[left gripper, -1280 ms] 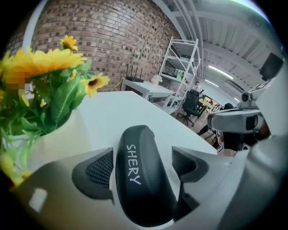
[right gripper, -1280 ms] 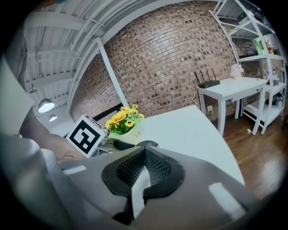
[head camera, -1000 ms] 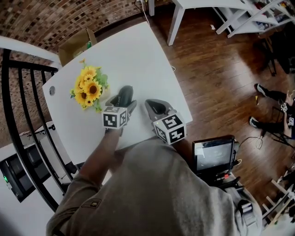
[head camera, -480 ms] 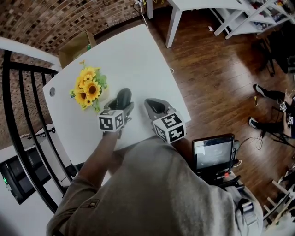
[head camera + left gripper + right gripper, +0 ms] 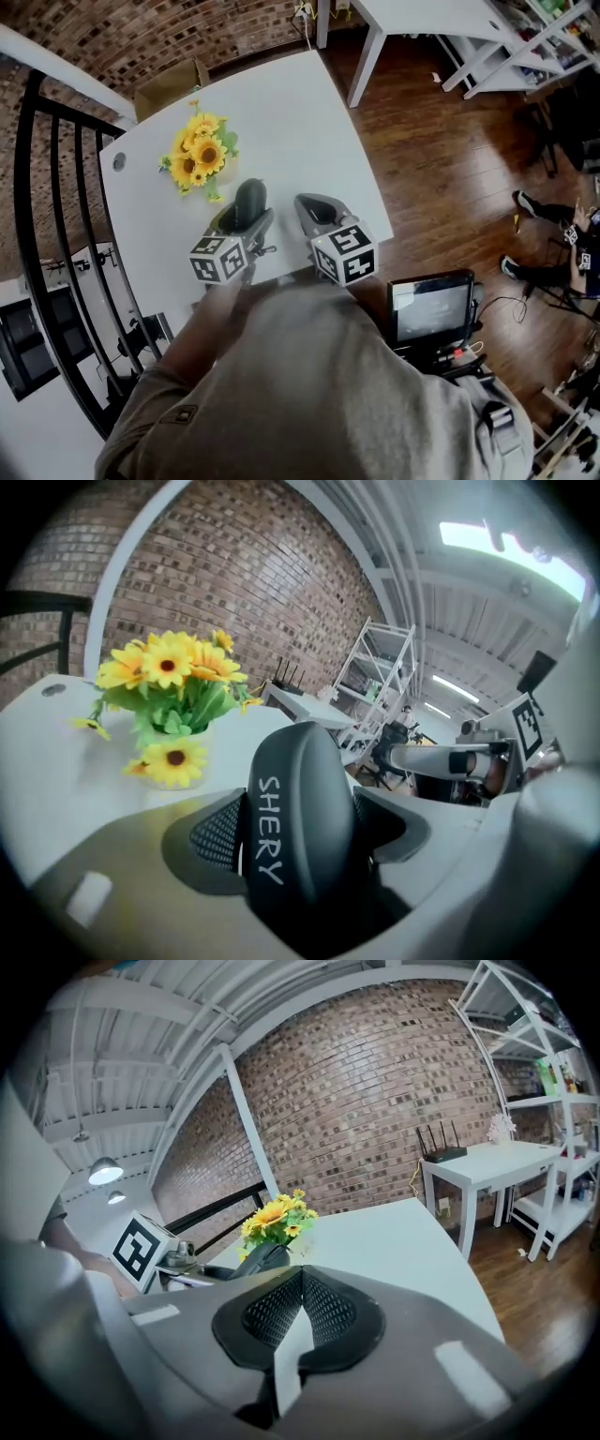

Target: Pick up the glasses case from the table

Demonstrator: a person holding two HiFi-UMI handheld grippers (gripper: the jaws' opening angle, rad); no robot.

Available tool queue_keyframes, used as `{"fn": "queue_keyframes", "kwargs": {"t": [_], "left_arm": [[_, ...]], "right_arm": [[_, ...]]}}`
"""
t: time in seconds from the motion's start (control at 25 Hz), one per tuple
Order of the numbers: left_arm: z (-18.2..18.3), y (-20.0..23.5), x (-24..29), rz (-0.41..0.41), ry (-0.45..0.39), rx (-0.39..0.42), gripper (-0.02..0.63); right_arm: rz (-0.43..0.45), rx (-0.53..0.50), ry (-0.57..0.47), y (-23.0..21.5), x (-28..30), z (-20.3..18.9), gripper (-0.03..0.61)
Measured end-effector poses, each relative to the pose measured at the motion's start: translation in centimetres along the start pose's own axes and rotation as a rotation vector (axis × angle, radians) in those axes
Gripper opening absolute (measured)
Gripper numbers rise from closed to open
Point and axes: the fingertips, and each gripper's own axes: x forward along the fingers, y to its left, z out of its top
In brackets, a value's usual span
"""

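The glasses case (image 5: pixel 250 194) is a dark grey oval hard shell with white "SHERY" lettering (image 5: pixel 300 799). My left gripper (image 5: pixel 245 214) is shut on it, one mesh pad (image 5: pixel 217 832) pressed to each side, and holds it up above the white table (image 5: pixel 291 112), its tip pointing toward the flowers. In the right gripper view the case (image 5: pixel 262 1260) shows at the left, in front of the flowers. My right gripper (image 5: pixel 316 210) hovers beside it to the right, jaws shut (image 5: pixel 301 1312) with nothing between them.
A pot of yellow sunflowers (image 5: pixel 201 159) stands on the table just beyond the case. A black railing (image 5: pixel 56 187) runs along the left. A cardboard box (image 5: pixel 169 82) sits behind the table, a white desk (image 5: pixel 422 14) at top right, a screen (image 5: pixel 431 309) near my right side.
My left gripper has lifted with the case, which now hangs above the tabletop. The right gripper has risen a little. The view has shifted so the flowers sit further right.
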Motion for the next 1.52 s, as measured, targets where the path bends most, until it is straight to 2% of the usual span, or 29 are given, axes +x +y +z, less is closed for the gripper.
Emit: {"fn": "queue_keyframes", "kwargs": {"t": [0.4,0.72,1.04,1.52], "left_arm": [[0.1,-0.2,-10.0,-0.049,-0.205,-0.097,0.354],[-1.1,0.8,-16.3,-0.063,-0.306,-0.183,0.353],[-0.8,0.1,-18.2,-0.073,-0.372,-0.219,0.353],[-0.1,-2.3,-17.1,-0.090,-0.370,-0.186,0.353]], "right_arm": [[0.023,-0.067,-0.022,7.4,-0.6,-0.5,0.011],[0.052,-0.106,-0.009,12.6,-1.4,-1.9,0.011],[0.082,-0.144,-0.021,13.8,-2.0,-1.4,0.011],[0.084,-0.171,-0.027,12.4,-3.5,-1.2,0.011]]}}
